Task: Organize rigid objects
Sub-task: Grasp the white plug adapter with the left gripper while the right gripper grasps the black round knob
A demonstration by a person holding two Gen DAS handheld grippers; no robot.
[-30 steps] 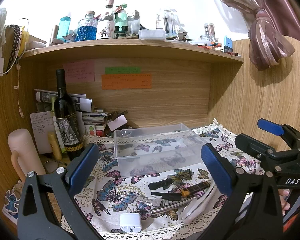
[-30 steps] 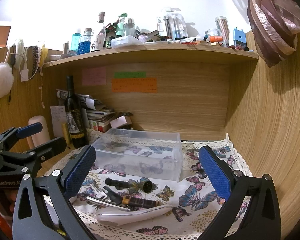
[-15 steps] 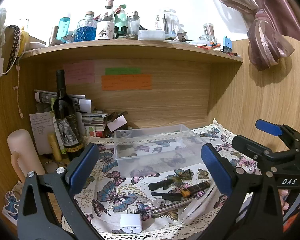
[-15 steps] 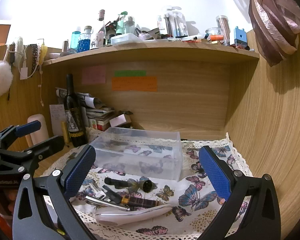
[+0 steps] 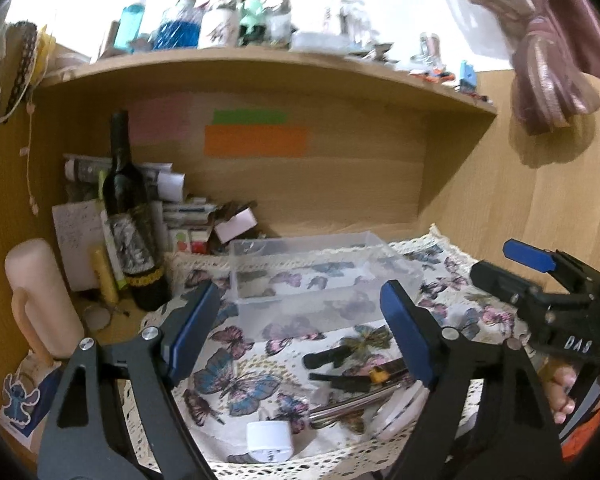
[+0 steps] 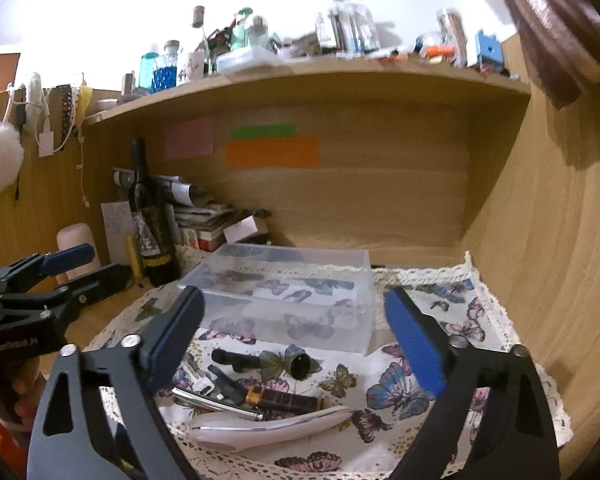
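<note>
A clear plastic box (image 5: 320, 276) (image 6: 284, 296) stands empty on the butterfly cloth (image 5: 236, 380) (image 6: 396, 392). In front of it lie small rigid items: a black tube (image 6: 236, 358), a brown and gold pen-like tool (image 6: 288, 400) (image 5: 380, 374), a silver metal piece (image 6: 216, 400) (image 5: 352, 402), a white elongated device (image 6: 268, 426) and a white charger plug (image 5: 269, 440). My left gripper (image 5: 300, 336) is open and empty above the items; it also shows in the right wrist view (image 6: 80, 268). My right gripper (image 6: 296, 344) is open and empty; it also shows in the left wrist view (image 5: 516, 268).
A dark wine bottle (image 5: 134, 228) (image 6: 152, 224), a pink cylinder (image 5: 40, 296) and stacked papers and boxes (image 5: 188, 220) crowd the back left. A wooden shelf (image 5: 260, 68) loaded with bottles runs overhead. Wooden walls (image 6: 548, 240) close the back and right.
Both grippers have dipped and moved a little closer to the items on the cloth. Both stay open. Nothing on the cloth has moved.
</note>
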